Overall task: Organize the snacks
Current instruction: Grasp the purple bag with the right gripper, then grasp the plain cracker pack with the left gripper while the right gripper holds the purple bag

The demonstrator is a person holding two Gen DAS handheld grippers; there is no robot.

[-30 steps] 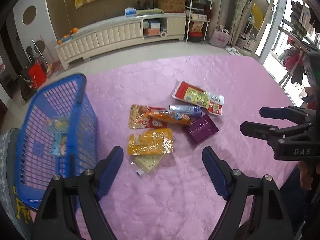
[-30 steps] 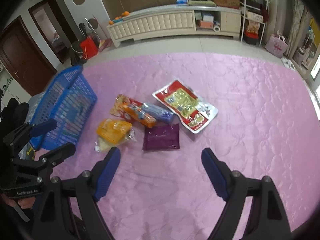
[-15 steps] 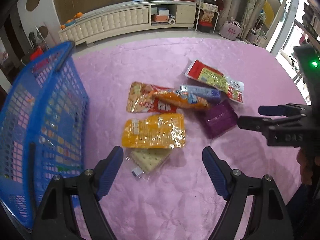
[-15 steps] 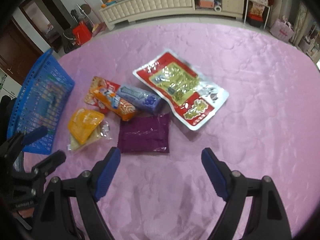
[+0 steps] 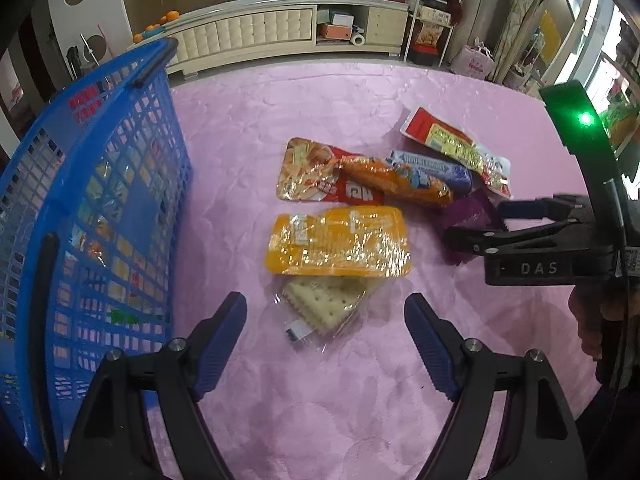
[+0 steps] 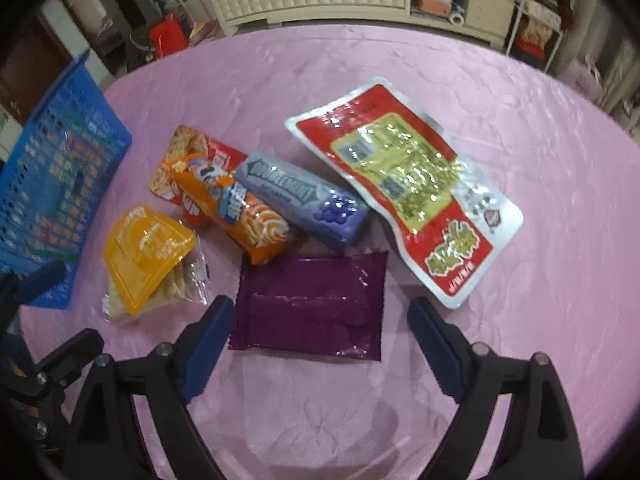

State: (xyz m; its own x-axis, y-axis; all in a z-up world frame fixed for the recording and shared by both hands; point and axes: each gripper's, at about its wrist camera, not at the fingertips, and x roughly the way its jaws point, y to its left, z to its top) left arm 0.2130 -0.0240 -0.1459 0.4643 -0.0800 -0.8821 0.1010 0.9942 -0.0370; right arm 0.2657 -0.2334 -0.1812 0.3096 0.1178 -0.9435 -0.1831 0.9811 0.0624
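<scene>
Several snack packets lie in a heap on the pink cloth [image 5: 320,400]. My left gripper [image 5: 324,316] hangs open just above a clear cracker packet [image 5: 324,306], which is half under a yellow packet [image 5: 340,240]. My right gripper [image 6: 320,310] is low over a purple packet [image 6: 312,304]. Its jaws are opening and straddle the packet without pressing on it. Behind lie an orange packet [image 6: 236,208], a blue-violet gum pack [image 6: 304,204], a red and silver pouch [image 6: 404,176] and a red-gold packet [image 5: 316,172]. A blue basket [image 5: 100,200] stands at the left.
The basket holds some packets, seen through its mesh. The pink cloth covers a round table whose edge curves at the back and right. A white cabinet [image 5: 280,28] and shelves stand beyond it. A hand [image 5: 592,320] grips the right tool.
Both grippers have sunk toward the snack heap, so the packets look larger and closer. The right gripper now straddles the purple packet, and its jaws stand slightly wider.
</scene>
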